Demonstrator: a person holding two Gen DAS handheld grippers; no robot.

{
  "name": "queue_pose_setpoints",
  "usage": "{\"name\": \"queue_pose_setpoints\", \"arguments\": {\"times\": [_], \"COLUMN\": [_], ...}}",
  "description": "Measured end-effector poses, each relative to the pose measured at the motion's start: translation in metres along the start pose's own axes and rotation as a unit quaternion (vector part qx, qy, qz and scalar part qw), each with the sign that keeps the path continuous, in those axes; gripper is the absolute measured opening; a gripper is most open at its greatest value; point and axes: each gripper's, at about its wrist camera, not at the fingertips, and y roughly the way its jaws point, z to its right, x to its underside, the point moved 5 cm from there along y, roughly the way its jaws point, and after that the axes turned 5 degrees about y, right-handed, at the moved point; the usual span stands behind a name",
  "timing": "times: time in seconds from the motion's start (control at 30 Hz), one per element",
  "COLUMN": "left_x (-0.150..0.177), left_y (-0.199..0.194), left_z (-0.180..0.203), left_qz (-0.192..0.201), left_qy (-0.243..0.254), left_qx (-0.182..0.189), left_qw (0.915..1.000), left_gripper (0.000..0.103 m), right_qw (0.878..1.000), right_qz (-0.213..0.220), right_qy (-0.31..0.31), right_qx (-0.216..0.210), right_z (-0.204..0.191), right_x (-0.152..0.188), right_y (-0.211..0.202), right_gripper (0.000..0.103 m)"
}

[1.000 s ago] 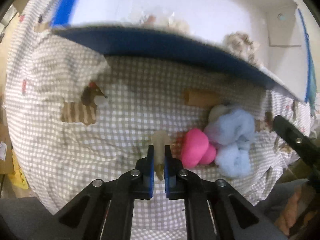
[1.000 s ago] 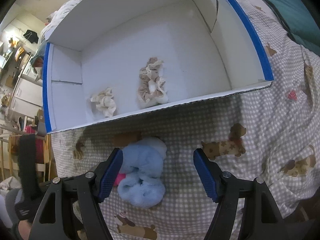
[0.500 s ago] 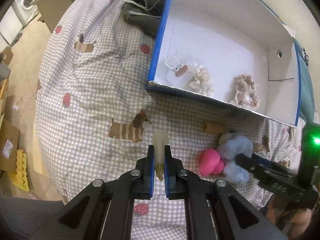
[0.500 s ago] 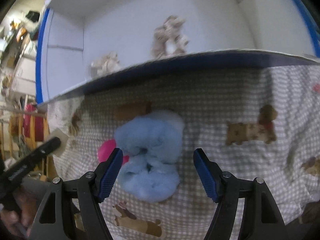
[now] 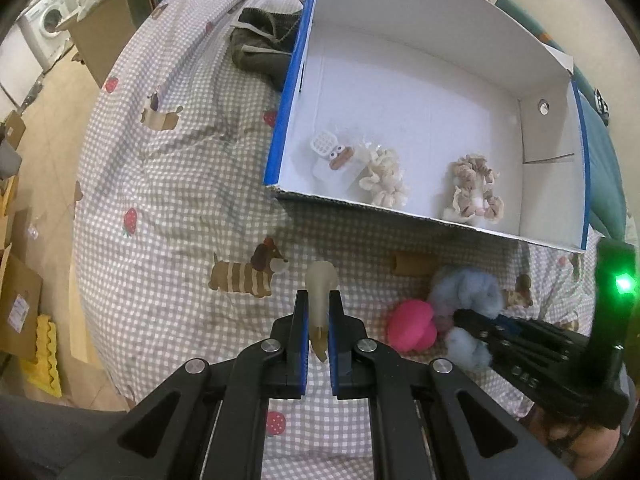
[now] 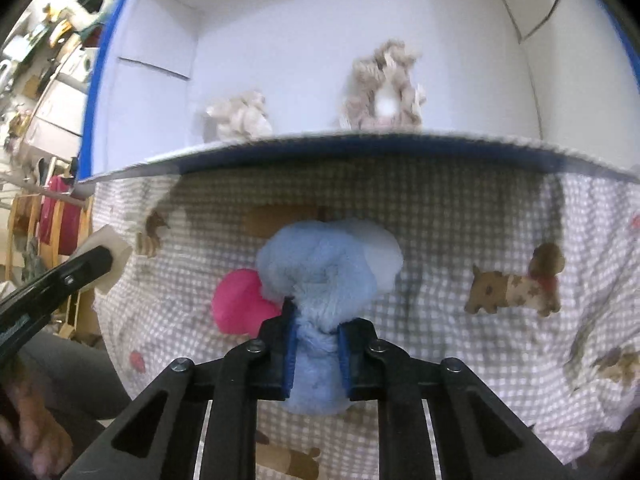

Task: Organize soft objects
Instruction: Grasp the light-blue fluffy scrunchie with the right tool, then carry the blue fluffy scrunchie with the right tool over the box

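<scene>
My left gripper (image 5: 318, 322) is shut on a pale beige soft piece (image 5: 321, 284) and holds it above the checked bedspread. My right gripper (image 6: 316, 334) is shut on a fluffy light-blue soft toy (image 6: 328, 264) lying on the bedspread, next to a pink soft object (image 6: 240, 300). Both also show in the left wrist view, the blue toy (image 5: 468, 288) and the pink object (image 5: 412, 324). A white box with blue rim (image 5: 288, 92) holds two frilly beige scrunchies (image 5: 384, 176) (image 5: 474, 184).
A brown cardboard tube (image 5: 414, 266) lies between the box and the blue toy. A small white packet with a toy (image 5: 332, 154) sits in the box's near left corner. Dark clothing (image 5: 264, 50) lies left of the box. The bed edge drops to the floor at the left.
My right gripper has moved down onto the blue toy and closed on it. My left gripper has risen and pulled back with the beige piece still held.
</scene>
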Motion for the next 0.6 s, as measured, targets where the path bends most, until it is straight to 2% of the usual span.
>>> {"name": "queue_pose_setpoints", "arguments": {"times": [0.2, 0.6], "left_x": [0.001, 0.002], "left_y": [0.0, -0.005], "left_z": [0.001, 0.0], "left_qz": [0.0, 0.008], "left_qy": [0.0, 0.007], "left_qx": [-0.003, -0.017], "left_qw": [1.0, 0.9998], "left_gripper": [0.007, 0.007], "right_qw": [1.0, 0.999], "right_qz": [0.029, 0.049], "right_qy": [0.0, -0.018], "right_qx": [0.001, -0.008], "right_z": [0.005, -0.004], "right_x": [0.001, 0.005], "right_y": [-0.023, -0.038], "right_gripper": [0.017, 0.017]}}
